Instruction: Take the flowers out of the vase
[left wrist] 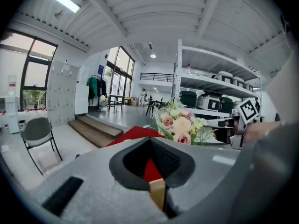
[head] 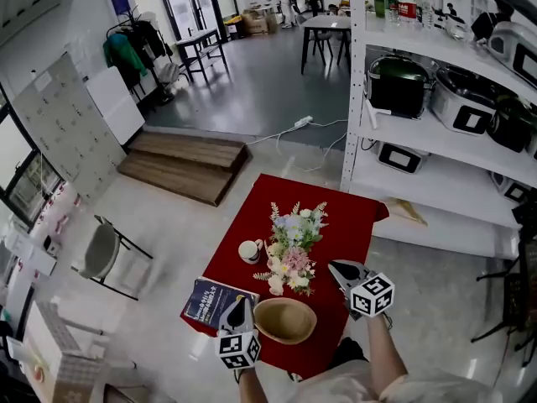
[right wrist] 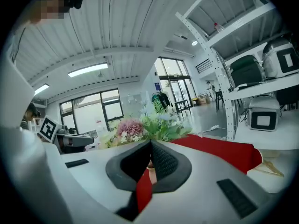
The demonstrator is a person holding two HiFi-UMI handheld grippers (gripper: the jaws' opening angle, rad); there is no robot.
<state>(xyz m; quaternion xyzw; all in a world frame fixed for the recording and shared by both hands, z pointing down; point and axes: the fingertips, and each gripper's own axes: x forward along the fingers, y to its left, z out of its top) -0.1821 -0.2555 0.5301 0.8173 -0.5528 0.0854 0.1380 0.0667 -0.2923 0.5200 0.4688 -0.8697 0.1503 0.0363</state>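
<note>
Near the flowers (head: 292,250), the blue book (head: 210,302) shows unreadable print.

Red-clothed worktop (head: 352,225), flowers (head: 292,250) ahead between left jaws and right jaws, wooden bowl (head: 285,320) and book (head: 210,302) flanking left jaws, cup (head: 250,250) beyond.

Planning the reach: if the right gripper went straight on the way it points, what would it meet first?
Probably the flowers, which stand dead ahead of the right gripper in its own view; nothing shows between, though depth is unclear.
</note>
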